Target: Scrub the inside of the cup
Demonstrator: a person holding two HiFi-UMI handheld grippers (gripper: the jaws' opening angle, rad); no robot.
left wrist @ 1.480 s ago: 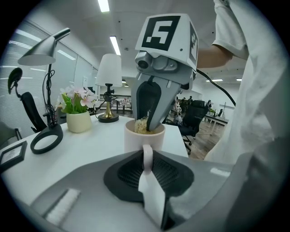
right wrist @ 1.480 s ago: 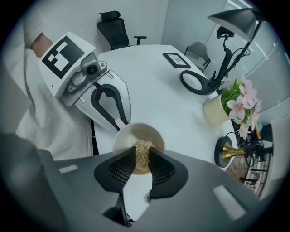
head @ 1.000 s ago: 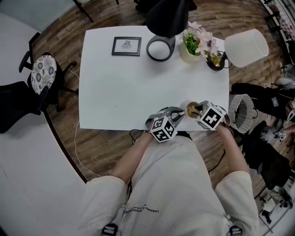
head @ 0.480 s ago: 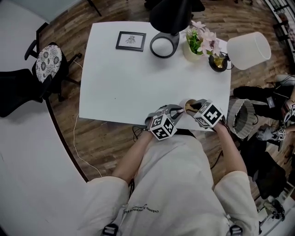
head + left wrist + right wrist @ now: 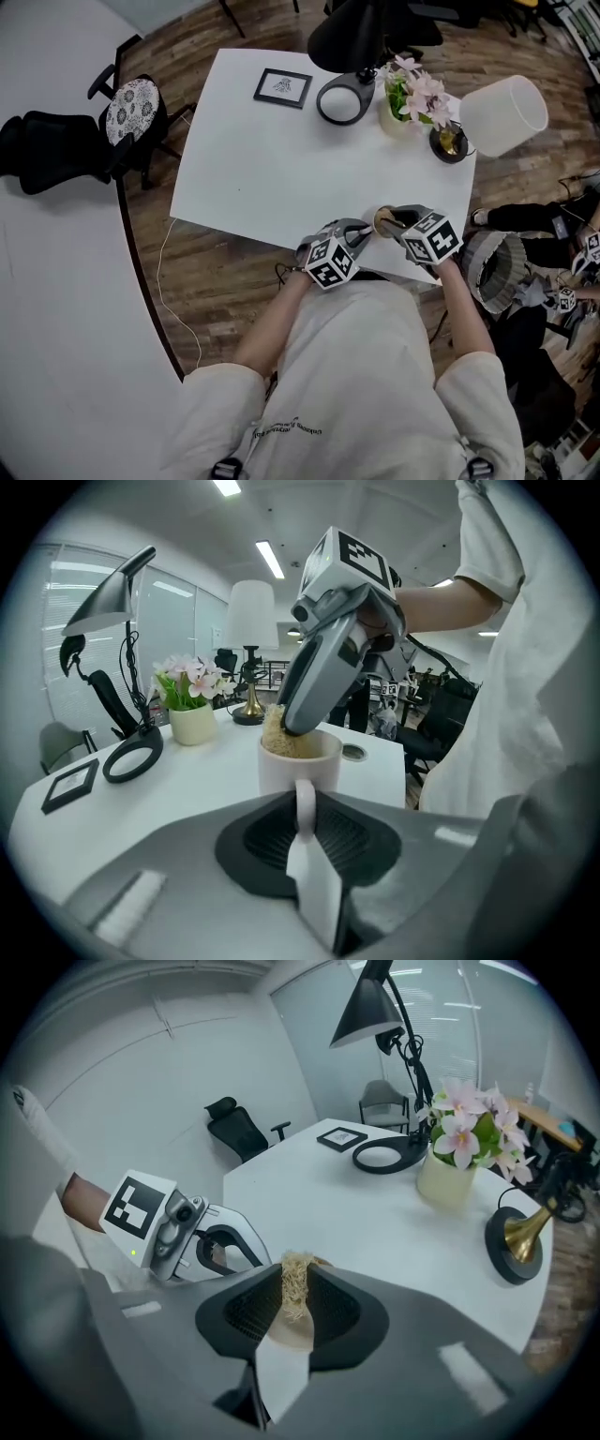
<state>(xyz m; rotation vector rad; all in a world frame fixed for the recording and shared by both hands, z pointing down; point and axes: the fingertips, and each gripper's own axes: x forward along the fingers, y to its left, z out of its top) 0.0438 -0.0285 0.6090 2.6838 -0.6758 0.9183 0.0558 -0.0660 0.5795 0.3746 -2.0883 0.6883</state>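
You are pinching the handle of the white cup (image 5: 298, 761) in your left gripper (image 5: 305, 819) at the near edge of the white table (image 5: 272, 169), while your right gripper (image 5: 292, 1309) is clamping a straw-coloured scrubber (image 5: 296, 1286) inside it. Farther back, a framed picture (image 5: 283, 87), black desk lamp (image 5: 343, 56), potted flowers (image 5: 411, 92) and white-shaded lamp (image 5: 502, 114) are standing; a wooden floor (image 5: 220, 286) is surrounding the table.

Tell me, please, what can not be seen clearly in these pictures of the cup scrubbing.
- Inside wall of the cup: left gripper view, hidden by the scrubber and the right gripper.
- Drawing in the picture frame: head view, too small.
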